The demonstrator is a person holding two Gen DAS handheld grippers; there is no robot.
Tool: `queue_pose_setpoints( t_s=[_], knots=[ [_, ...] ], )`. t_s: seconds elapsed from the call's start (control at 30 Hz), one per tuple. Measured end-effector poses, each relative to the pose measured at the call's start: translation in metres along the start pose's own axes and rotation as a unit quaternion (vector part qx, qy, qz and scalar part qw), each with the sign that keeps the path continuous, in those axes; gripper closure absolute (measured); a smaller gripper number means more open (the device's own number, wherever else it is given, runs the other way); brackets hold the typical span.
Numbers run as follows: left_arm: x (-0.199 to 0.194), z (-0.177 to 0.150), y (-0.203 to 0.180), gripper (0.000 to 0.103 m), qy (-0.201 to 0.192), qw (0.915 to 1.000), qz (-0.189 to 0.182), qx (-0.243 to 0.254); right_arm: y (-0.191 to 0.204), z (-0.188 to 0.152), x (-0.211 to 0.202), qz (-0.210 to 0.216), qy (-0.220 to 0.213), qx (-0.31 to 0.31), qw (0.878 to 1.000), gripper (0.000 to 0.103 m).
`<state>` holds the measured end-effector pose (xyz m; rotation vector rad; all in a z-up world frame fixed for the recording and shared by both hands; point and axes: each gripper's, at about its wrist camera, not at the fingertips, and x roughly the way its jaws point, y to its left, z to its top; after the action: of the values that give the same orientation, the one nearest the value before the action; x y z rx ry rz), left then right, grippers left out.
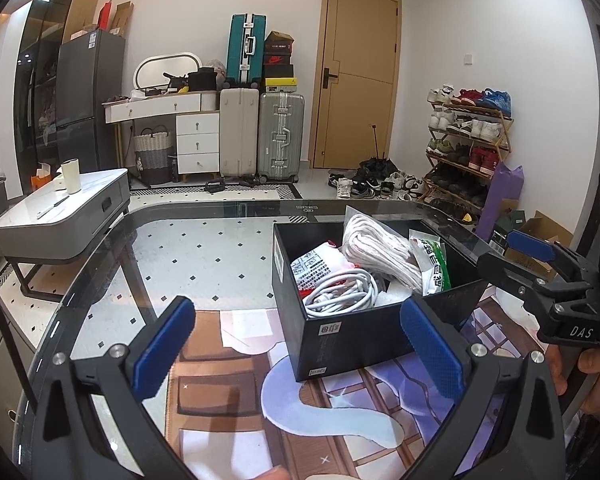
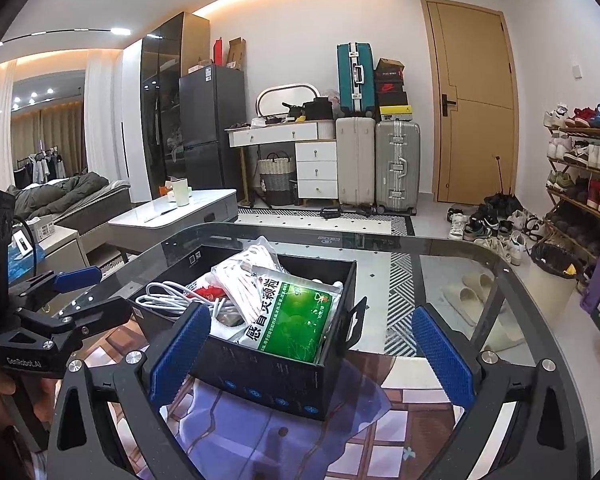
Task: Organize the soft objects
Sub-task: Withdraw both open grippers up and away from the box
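Observation:
A black open box (image 1: 352, 336) (image 2: 268, 372) stands on a glass table. Inside lie a coiled white cable (image 1: 336, 292) (image 2: 168, 296), a bundle of white rope in clear wrap (image 1: 376, 248) (image 2: 244, 276), a green medicine packet (image 1: 434, 264) (image 2: 300, 320) and a white-and-red packet (image 1: 320, 264). My left gripper (image 1: 300, 344) is open and empty, in front of the box's near left corner. My right gripper (image 2: 312, 348) is open and empty, its fingers either side of the box's near right corner. Each gripper shows in the other's view, the right (image 1: 540, 276) and the left (image 2: 68, 296).
A printed mat (image 1: 284, 396) lies on the glass table (image 1: 204, 240) under the box. A low grey side table (image 1: 64, 208) stands at the left. Suitcases (image 1: 280, 136), a white dresser, a shoe rack (image 1: 468, 140) and a door line the far wall.

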<state>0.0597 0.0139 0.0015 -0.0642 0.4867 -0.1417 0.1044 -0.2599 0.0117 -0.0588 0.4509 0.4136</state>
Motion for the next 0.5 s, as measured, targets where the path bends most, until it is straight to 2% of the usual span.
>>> queue_pose_setpoints(
  t_s=[0.5],
  knots=[
    [-0.003,-0.0015,-0.0035,0.0,-0.004,1.0,0.004,0.008,0.0009,-0.004,0.0041,0.003,0.006,0.0,1.0,0.001]
  ],
)
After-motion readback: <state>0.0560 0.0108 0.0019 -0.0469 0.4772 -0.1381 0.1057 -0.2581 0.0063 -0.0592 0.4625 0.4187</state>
